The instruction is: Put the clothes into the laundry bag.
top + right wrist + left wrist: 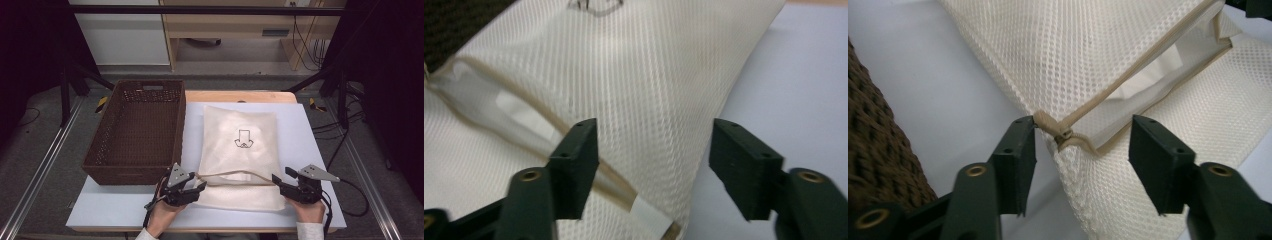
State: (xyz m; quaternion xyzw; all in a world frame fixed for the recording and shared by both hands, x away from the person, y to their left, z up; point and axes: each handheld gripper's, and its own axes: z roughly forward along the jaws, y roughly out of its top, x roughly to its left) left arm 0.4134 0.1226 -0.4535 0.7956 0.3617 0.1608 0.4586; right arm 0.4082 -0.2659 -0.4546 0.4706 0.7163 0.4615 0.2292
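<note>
White board is covering the wooden table (240,96), and on it a cream mesh laundry bag (239,145) is lying flat, a small black outline drawing showing on its upper face. Just beside the bag, on the person's left, a dark brown wicker basket (137,132) is sitting with its near wall close to the left gripper.

Both hands are coming in from the near edge. The left gripper (196,188) is hovering at the bag's near left corner. In the left gripper view its jaws are standing apart, and the tan zipper end (1060,132) is sitting between them, close to the left-hand jaw, with nothing clamped. The zipper band (235,175) is arching up along the near part of the bag, leaving the mouth gaping.

The right gripper (281,182) is waiting at the bag's near right corner. Its jaws are spread wide too, with the mesh corner and a strip of the tan zipper edge (624,192) lying below and between them, ungripped.
</note>
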